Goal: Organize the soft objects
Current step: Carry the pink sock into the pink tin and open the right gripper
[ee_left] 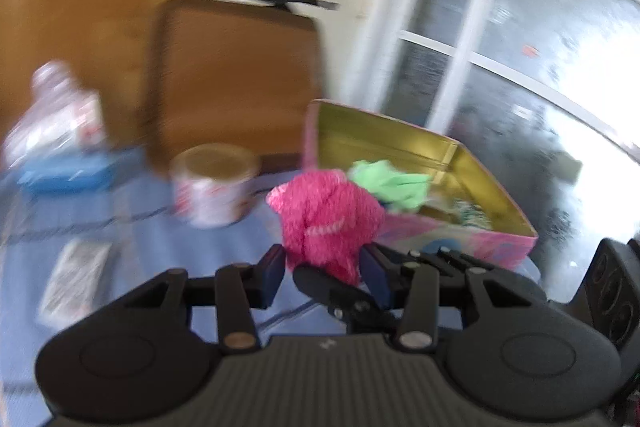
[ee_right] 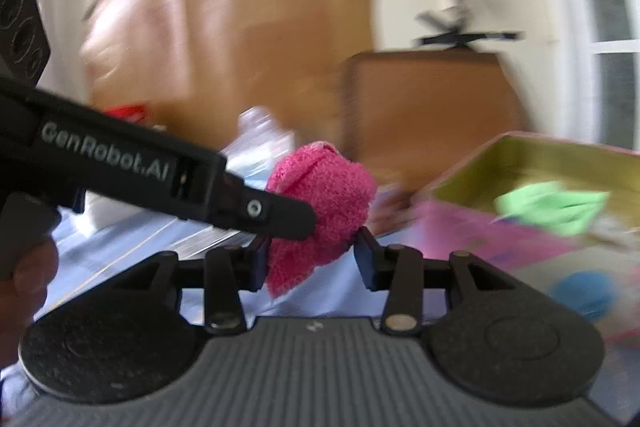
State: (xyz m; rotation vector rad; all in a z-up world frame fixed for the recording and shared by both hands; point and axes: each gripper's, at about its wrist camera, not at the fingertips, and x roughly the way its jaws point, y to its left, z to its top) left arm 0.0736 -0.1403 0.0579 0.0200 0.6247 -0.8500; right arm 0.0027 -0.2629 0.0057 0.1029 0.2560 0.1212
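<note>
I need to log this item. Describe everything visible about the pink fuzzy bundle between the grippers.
The pink fuzzy bundle looks like bright magenta terry cloth, bunched into a lump with folds. It hangs in the air, with the left gripper and the right gripper both around it, left of the open tin box that holds a green cloth.

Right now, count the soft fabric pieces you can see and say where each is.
2. A pink fuzzy cloth is between both hand-held grippers beside the box; a green cloth lies inside it. More may be hidden in the box.

Box (ee_left: 460, 163) mouth open above; can (ee_left: 214, 183) blocks left, seemingly.
</note>
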